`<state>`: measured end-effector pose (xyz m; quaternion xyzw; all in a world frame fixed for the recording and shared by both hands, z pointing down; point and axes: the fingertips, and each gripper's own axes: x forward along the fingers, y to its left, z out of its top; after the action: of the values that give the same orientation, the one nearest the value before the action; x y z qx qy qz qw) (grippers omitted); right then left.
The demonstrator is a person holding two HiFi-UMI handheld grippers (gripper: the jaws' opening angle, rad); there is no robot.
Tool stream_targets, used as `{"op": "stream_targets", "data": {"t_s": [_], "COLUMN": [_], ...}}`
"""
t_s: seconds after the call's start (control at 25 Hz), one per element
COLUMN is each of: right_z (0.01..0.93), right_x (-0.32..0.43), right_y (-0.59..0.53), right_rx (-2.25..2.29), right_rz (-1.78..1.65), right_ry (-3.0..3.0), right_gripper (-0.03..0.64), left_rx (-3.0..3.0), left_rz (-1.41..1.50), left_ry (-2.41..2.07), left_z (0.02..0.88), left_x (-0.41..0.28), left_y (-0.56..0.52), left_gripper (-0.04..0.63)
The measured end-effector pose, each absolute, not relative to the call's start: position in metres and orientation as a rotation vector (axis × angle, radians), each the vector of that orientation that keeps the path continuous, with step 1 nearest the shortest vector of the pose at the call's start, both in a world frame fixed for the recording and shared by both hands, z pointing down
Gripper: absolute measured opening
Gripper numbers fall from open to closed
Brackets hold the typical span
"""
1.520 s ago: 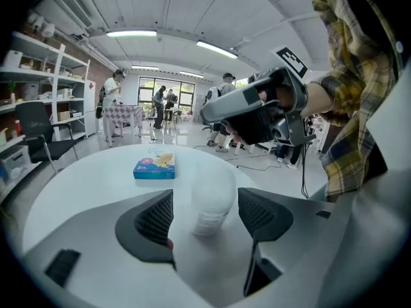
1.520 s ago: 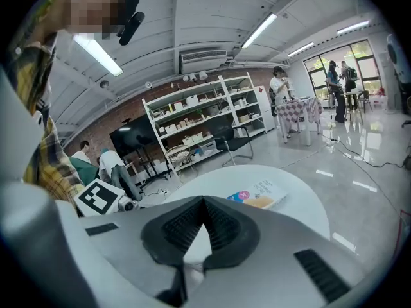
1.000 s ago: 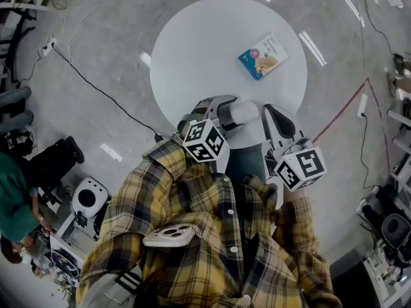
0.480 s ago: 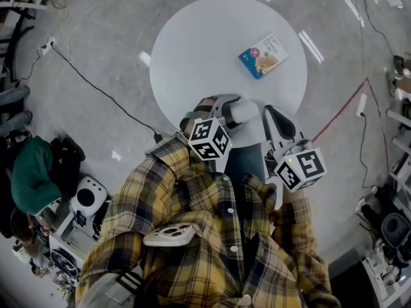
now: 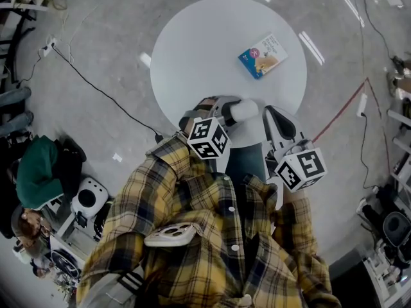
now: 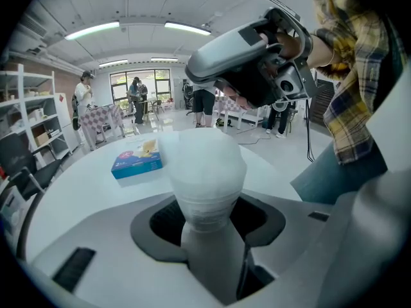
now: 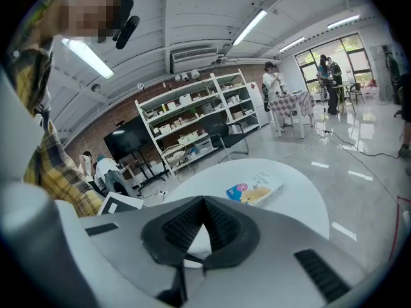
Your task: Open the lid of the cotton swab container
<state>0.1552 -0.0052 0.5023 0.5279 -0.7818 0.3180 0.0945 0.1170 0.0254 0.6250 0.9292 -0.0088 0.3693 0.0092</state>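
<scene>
Your left gripper [image 6: 207, 204] is closing on the cotton swab container [image 6: 204, 165]. The white, cloudy tub sits between the jaws with the pads up against its sides, and it points out ahead of the gripper along the line of the jaws. From your head view the container lies over the near edge of the round white worktop [image 5: 212, 43], just in front of your checked shirt [image 5: 192, 236]. Whether it rests on the surface or is lifted off it, I cannot tell. Its far end looks hazy in the left gripper view, so the lid cannot be made out as a separate part. Your right gripper [image 7: 204, 201] has its jaws pressed together with nothing between them. It hangs just to the right of the container without touching it, and in the left gripper view it shows above and beyond the tub, with your hand on its handle. Farther out on the worktop, well apart from both grippers, a flat blue box [image 5: 263, 55] lies on its own towards the far right side. The grey floor around the worktop carries a black cable [image 5: 96, 85] running off to the left.
</scene>
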Motion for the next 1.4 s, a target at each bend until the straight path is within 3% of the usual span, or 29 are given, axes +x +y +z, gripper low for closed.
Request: {"op": "stream_targets", "data": {"t_s": [0.64,1.4], "right_z": [0.486,0.387], "right_x": [0.146,0.113], "right_y": [-0.010,-0.027], "right_rx": [1.529,1.454], "right_rz": [0.919,0.675], "right_ry": [-2.348,-2.557], "right_gripper": [0.015,0.015], "left_rx": [2.907,2.904], "left_rz": [1.089,0.955], "left_ry": [-0.005,0.006], "left_z": [0.596,0.482], "left_x": [0.110,0.074], "left_y": [0.025,0.020], "left_gripper": [0.209,0.209]}}
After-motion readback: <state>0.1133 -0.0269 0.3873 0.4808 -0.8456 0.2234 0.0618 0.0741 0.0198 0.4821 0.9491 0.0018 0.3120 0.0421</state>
